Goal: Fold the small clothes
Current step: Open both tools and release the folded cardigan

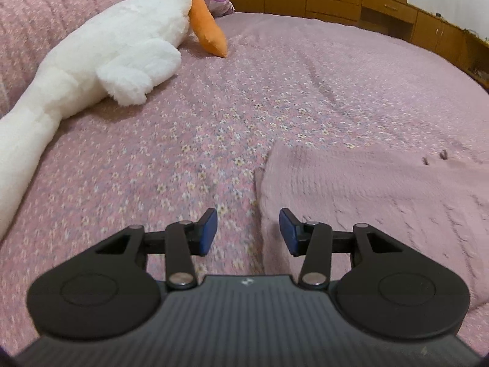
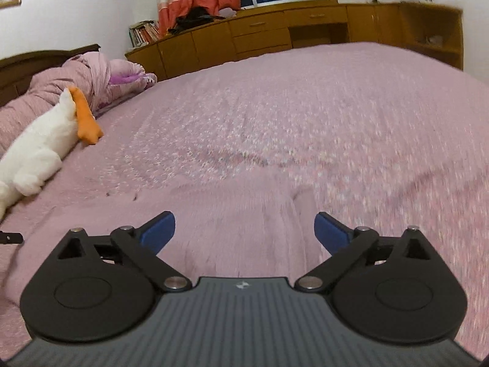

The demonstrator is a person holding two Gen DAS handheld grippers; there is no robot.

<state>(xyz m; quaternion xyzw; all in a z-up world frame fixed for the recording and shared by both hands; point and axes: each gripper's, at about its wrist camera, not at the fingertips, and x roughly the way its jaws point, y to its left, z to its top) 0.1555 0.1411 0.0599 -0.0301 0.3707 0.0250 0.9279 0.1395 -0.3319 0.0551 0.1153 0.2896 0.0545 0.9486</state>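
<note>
Both tongs hang open and empty over the bed: the left tongs (image 1: 248, 231) parted moderately, straddling the left edge of a pink knitted garment (image 1: 360, 195), the right tongs (image 2: 244, 234) spread wide above its other side, where a flap or sleeve (image 2: 302, 205) lies. That garment lies flat on the flowered pink bedspread (image 1: 189, 140), near the edge of the bed closest to the person, hard to pick out against it. It looks light, soft and limp, likely to sag and stretch, so pinching hem or corner edges seems wisest. A white plush goose (image 1: 101, 58) sprawls toward the headboard side, well apart.
</note>
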